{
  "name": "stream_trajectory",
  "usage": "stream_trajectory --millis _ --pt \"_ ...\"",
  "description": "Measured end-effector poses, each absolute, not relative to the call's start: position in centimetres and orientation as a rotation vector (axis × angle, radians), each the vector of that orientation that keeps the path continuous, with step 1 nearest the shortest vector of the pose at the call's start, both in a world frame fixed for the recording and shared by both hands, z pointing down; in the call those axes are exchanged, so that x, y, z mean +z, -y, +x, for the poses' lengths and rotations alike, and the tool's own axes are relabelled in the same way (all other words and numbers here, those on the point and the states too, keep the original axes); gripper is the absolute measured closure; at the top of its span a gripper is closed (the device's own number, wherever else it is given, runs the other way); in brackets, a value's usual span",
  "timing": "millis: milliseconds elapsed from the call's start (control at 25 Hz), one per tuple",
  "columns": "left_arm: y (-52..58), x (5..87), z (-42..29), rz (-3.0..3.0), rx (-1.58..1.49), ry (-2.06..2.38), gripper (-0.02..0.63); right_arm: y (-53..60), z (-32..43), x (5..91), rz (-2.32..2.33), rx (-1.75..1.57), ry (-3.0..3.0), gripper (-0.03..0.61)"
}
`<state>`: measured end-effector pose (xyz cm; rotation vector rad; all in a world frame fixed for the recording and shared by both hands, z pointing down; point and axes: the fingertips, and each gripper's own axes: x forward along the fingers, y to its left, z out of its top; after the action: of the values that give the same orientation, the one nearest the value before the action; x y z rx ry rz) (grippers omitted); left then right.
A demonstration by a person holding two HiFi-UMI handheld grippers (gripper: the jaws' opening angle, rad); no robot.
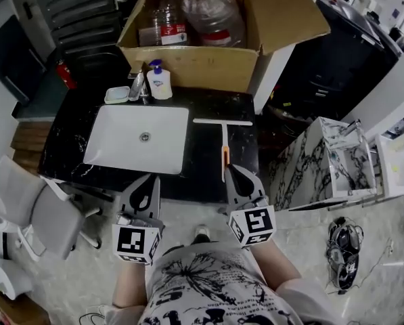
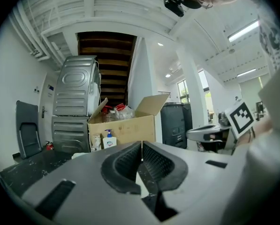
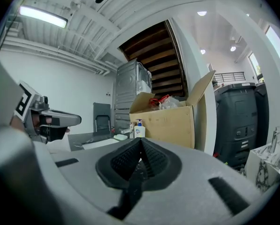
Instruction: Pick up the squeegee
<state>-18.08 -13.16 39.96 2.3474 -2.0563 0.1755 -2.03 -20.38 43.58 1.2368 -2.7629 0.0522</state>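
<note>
The squeegee (image 1: 225, 135) lies flat on the black counter (image 1: 208, 175), to the right of the white sink (image 1: 138, 139). Its white blade runs across at the far end, and its white handle with an orange tip points toward me. My right gripper (image 1: 230, 169) is shut and empty, its tip just short of the orange handle end, at the counter's near edge. My left gripper (image 1: 153, 179) is also shut and empty, near the counter's front edge below the sink. In both gripper views the dark pads meet with nothing between them (image 2: 141, 159) (image 3: 140, 154).
A soap dispenser (image 1: 158, 81), a faucet (image 1: 138, 85) and a soap dish (image 1: 116, 95) stand behind the sink. An open cardboard box (image 1: 215, 39) with bottles stands at the back. A marbled cabinet (image 1: 323, 161) stands to the right, grey chairs (image 1: 32, 212) to the left.
</note>
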Motion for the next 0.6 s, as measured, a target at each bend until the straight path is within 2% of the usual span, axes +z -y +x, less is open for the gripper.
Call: stream_trajectory --millis 600 --pt "25.9 40.6 -18.7 2.526 0.191 1.802 0.601 30.7 -0.8 46.7 1.433 0.191 2.486 0.584"
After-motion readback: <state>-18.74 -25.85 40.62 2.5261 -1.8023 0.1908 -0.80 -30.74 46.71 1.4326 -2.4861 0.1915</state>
